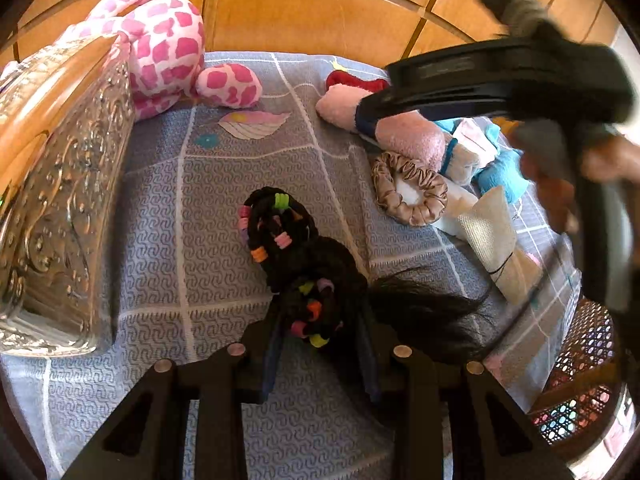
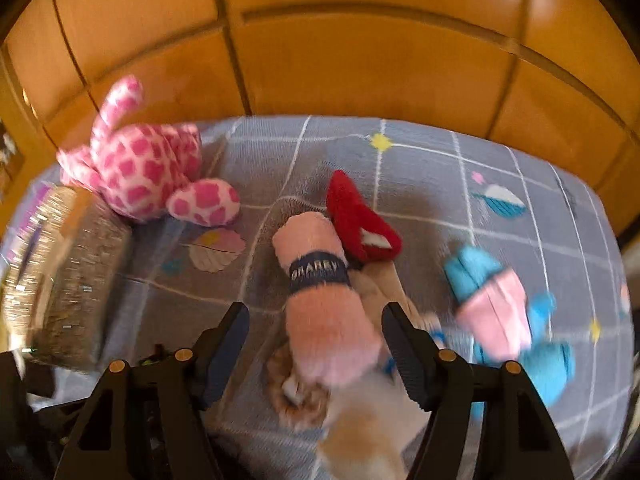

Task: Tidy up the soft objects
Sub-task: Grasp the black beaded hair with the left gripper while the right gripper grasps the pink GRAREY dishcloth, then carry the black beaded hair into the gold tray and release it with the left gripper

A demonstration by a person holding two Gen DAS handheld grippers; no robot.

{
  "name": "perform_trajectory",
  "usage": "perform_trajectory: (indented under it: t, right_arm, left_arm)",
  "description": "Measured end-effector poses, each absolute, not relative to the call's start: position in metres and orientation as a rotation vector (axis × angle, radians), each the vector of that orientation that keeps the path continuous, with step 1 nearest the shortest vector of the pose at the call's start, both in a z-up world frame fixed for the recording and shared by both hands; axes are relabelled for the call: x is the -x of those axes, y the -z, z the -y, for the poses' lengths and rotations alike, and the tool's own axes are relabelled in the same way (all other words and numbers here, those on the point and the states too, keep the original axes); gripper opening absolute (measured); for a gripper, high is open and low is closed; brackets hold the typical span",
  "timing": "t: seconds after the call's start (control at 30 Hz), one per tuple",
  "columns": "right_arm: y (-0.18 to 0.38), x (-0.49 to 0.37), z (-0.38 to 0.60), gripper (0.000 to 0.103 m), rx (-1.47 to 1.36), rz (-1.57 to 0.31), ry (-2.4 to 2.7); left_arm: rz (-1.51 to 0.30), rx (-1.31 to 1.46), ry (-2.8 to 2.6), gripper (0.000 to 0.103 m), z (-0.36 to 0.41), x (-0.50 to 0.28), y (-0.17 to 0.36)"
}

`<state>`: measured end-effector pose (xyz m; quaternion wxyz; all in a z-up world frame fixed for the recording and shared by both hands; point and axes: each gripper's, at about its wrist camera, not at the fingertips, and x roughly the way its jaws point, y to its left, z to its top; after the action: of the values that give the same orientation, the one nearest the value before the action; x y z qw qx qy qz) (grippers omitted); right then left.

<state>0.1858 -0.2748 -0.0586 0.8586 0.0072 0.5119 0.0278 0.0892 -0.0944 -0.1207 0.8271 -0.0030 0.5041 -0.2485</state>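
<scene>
A grey patterned bedspread (image 1: pixel 168 216) is seen in both wrist views, backed by a wooden panelled wall.

In the left wrist view, an embossed silver box (image 1: pixel 64 200) lies at nine o'clock and a pink-spotted plush toy (image 1: pixel 168 48) at eleven o'clock. At the centre, the left gripper (image 1: pixel 320 320) is found closed on a bundle of black hair ties with coloured beads (image 1: pixel 280 232); its near end is pinched between the two fingers, and the rest trails away toward twelve o'clock. A tuft of black hair (image 1: pixel 424 308) spreads to the gripper's three o'clock. A beige scrunchie (image 1: pixel 408 188) lies at two o'clock, touching a pile of soft items.

In the right wrist view, the right gripper (image 2: pixel 316 344) is held with its jaws apart, straddling the near end of a rolled pink towel with a navy band (image 2: pixel 320 280). Whether the pads touch it cannot be told through the blur; no squeeze is seen. The towel's long axis runs from six toward eleven o'clock, nearly in line with the fingers, so it would be gripped across its width. A red plush piece (image 2: pixel 356 224) touches the towel's far end at one o'clock, and a blue and pink cloth (image 2: pixel 500 308) lies at three o'clock.

The towel is judged to be the right hand's object, being far nearer to it than to the left.
</scene>
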Motion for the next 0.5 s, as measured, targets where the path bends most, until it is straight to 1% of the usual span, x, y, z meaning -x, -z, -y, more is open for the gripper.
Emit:
perform_trajectory:
  t: [0.1,0.13,0.17,0.2,0.27,0.37,0.5]
  right_arm:
    - [0.078,-0.210,0.266,0.070,0.064,-1.149,-0.052]
    - [0.083,-0.213,0.266,0.066,0.073,-1.164,-0.051]
    - [0.092,-0.218,0.265,0.047,0.086,-1.197,-0.053]
    - [0.096,-0.220,0.264,0.035,0.096,-1.208,-0.045]
    - [0.094,-0.217,0.267,0.033,0.088,-1.177,-0.041]
    - [0.074,-0.201,0.276,0.033,-0.004,-1.091,-0.056]
    - [0.055,-0.173,0.281,0.033,-0.124,-1.037,-0.142]
  left_arm:
    - [-1.064,0.002,0.526,0.033,0.094,-0.088,0.122]
    - [-1.063,0.001,0.527,0.033,0.095,-0.088,0.122]
    - [-1.060,0.001,0.528,0.033,0.095,-0.087,0.122]
    - [-1.056,0.002,0.530,0.033,0.095,-0.086,0.123]
    - [-1.051,0.002,0.529,0.033,0.095,-0.085,0.125]
    - [-1.041,-0.007,0.524,0.032,0.096,-0.084,0.126]
    - [-1.044,-0.018,0.517,0.028,0.096,-0.078,0.124]
